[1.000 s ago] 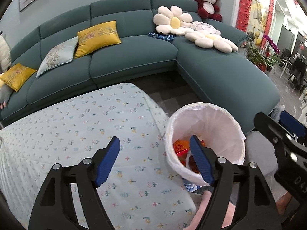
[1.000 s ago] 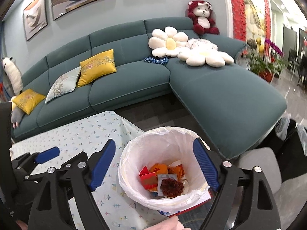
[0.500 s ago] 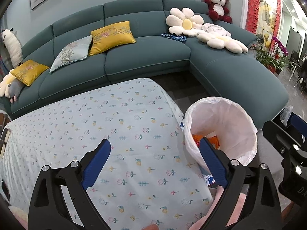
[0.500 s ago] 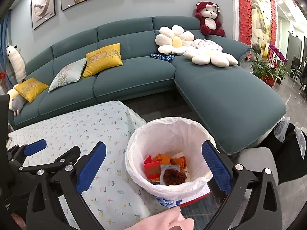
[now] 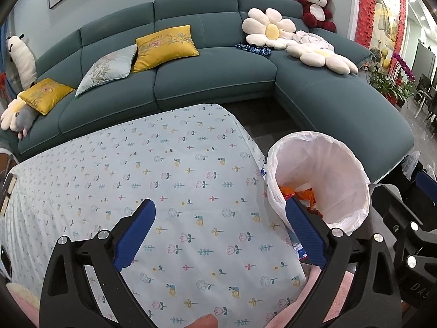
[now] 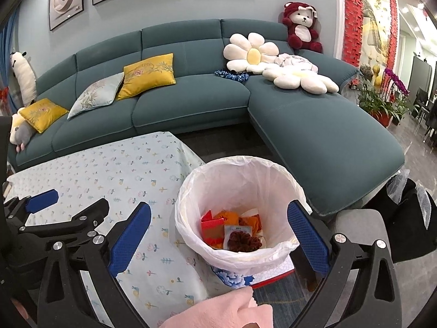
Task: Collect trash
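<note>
A bin lined with a white bag (image 6: 240, 191) (image 5: 322, 169) stands at the right end of the table. Inside lie red and orange wrappers (image 6: 218, 222), a white packet and a dark brown lump (image 6: 243, 242). My right gripper (image 6: 218, 235) hangs open over the bin's near rim, nothing between its blue pads. My left gripper (image 5: 221, 232) is open above the flowered tablecloth (image 5: 164, 177), with its right pad (image 5: 303, 229) near the bin's rim. It holds nothing. In the right wrist view the left gripper's black frame shows at the left edge.
A teal corner sofa (image 6: 191, 104) with yellow cushions, flower pillows and a red plush bear (image 6: 300, 27) fills the back. Potted plants (image 6: 382, 104) stand at right. A pink sleeve (image 6: 226, 309) shows at the bottom. A patterned box (image 6: 259, 276) sits under the bin.
Both grippers opened wider and drew back a little, so more of the table and sofa shows. The trash stays in the bin.
</note>
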Demonstrator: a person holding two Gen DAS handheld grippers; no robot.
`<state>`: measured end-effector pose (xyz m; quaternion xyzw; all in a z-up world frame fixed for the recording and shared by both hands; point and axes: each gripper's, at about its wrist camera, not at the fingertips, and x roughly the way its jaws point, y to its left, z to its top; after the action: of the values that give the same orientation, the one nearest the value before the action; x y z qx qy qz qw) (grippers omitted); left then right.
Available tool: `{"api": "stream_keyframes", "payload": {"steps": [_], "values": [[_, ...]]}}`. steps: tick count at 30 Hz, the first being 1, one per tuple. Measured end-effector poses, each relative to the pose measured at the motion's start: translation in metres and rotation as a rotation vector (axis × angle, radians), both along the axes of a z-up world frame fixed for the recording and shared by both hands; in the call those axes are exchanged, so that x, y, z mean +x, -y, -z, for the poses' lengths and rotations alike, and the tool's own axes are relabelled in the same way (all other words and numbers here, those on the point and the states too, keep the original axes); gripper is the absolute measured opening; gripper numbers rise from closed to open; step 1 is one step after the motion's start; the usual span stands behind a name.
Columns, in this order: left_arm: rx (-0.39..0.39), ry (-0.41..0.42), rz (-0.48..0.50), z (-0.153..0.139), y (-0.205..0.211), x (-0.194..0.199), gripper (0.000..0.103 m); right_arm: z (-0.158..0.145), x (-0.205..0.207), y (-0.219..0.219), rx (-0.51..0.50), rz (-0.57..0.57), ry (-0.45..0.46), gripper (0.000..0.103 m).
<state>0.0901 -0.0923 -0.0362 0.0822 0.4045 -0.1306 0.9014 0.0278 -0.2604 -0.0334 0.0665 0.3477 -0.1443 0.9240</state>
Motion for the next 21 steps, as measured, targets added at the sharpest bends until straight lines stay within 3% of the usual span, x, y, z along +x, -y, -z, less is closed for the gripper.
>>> {"api": "stream_keyframes", "payload": {"steps": [21], "values": [[0.042, -0.005, -0.019, 0.009, 0.004, -0.006, 0.092, 0.013, -0.005, 0.004, 0.008, 0.021, -0.021, 0.096]]}}
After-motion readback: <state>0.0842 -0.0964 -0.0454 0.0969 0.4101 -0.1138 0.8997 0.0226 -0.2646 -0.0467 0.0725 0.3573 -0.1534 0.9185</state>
